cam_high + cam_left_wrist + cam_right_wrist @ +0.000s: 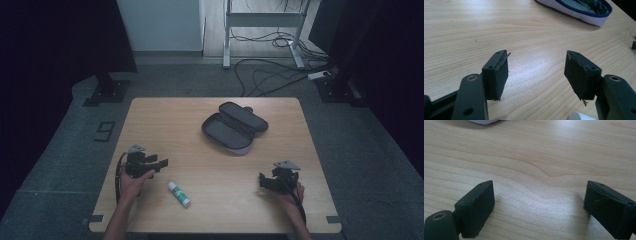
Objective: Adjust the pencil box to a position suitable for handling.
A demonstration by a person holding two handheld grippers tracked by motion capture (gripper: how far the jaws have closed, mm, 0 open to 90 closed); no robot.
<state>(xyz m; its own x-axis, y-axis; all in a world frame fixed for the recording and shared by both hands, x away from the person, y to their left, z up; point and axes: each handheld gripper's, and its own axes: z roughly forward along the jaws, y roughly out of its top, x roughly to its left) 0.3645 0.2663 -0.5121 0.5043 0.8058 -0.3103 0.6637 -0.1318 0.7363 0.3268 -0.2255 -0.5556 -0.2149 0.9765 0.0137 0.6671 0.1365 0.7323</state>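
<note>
Left gripper [162, 163] sits low over the wooden table [165, 115], jaws wide apart, nothing between them. Glue stick [179, 194], white with green label, lies flat on the table near my left gripper, just to its right and a bit closer to me; its white end shows at the bottom edge of the left gripper view [580, 116]. Right gripper [262, 180] also low over bare wood, jaws spread wide, empty. Open pencil case [234, 128], dark lining, pale edge, lies well ahead of both grippers, between them and toward the far side; its rim shows ahead in the left gripper view [584, 15].
</note>
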